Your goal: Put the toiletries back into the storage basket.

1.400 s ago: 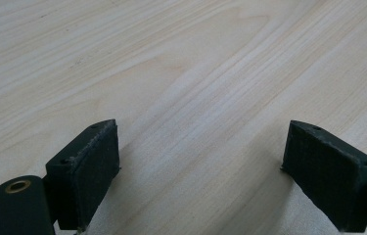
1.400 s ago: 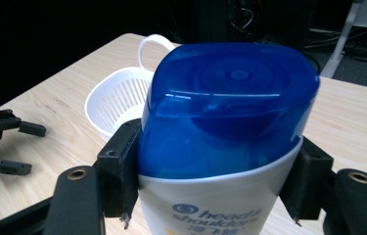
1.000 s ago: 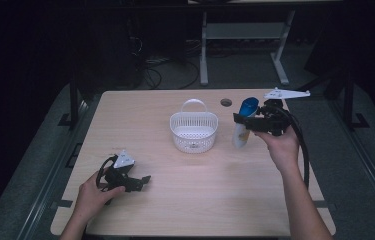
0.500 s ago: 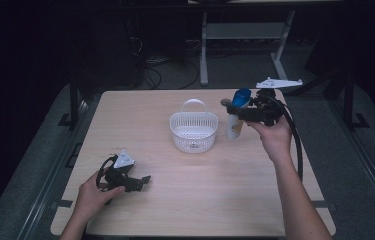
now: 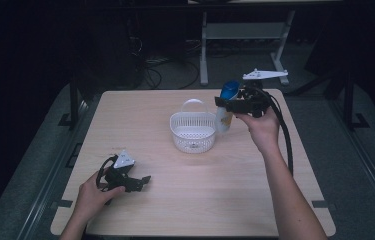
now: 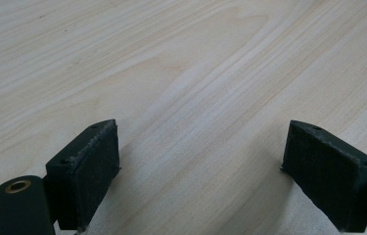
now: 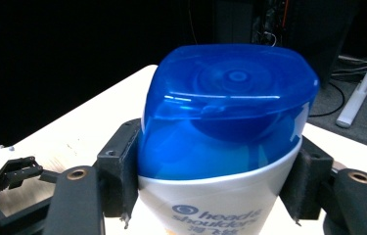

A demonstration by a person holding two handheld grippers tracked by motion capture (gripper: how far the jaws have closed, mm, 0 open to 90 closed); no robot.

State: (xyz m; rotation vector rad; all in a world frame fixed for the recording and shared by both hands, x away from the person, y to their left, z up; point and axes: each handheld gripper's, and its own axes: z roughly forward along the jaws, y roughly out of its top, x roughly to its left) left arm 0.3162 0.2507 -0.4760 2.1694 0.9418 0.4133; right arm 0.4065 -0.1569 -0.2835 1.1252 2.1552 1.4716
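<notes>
Pale wood table [image 5: 215, 200] under a dim room, dark floor all round it; grain lines run clean across the top in the left gripper view.

Nearest the person: left hand [image 5: 91, 194] lies low at the near left corner of the table, forearm coming in from the bottom edge. It holds the left gripper [image 5: 136, 183] level, just over the wood or resting on it, jaws pointing toward the middle of the table. Left gripper view: jaws stand wide apart, bare wood between them.

Farther out, right side: right forearm reaches up the table, wrist bent back, right hand [image 5: 260, 127] raised above the surface. Right gripper [image 5: 223, 103] points left toward the basket and grips one bottle [image 5: 223, 120] just below its cap. Right gripper view: both pads press on the sides of the bottle.

Bottle: white body, glossy translucent blue cap with a rounded square top, blue lettering on the front. It hangs roughly upright, lifted off the table, just beside the right rim of the basket [image 5: 193, 131].

Basket: white plastic, round, slotted wall, thin handle tipped back; sits mid-table.

Count: two grippers, one bottle, one basket.

Beyond the far edge: white frame legs [image 5: 245, 35] and cables [image 5: 155, 67] on the floor.
</notes>
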